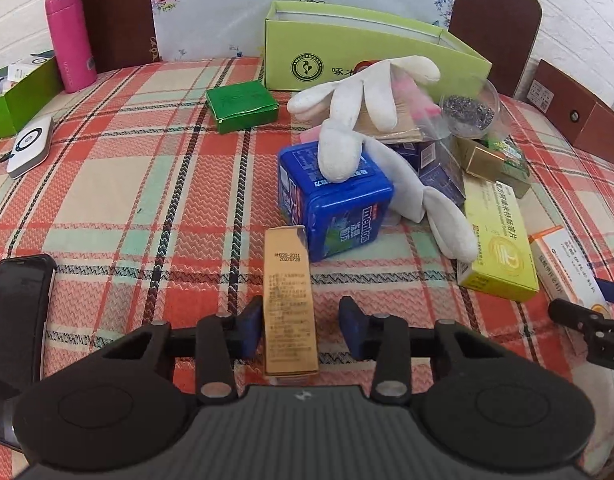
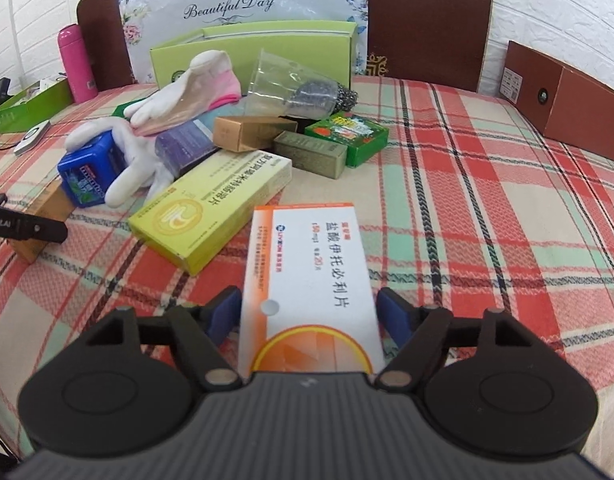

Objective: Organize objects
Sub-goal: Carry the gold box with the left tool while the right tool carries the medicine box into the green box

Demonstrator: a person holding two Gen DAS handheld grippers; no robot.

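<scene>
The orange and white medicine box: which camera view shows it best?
The right wrist view: the orange and white medicine box lies between the right gripper's fingers, with its printed top face fully readable. The left wrist view shows only one cropped end of it at the right edge.

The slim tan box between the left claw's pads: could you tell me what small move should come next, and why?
Probably close the left claw on the slim tan box: one pad sits beside it, the other stands clear, so it does not look gripped.
</scene>
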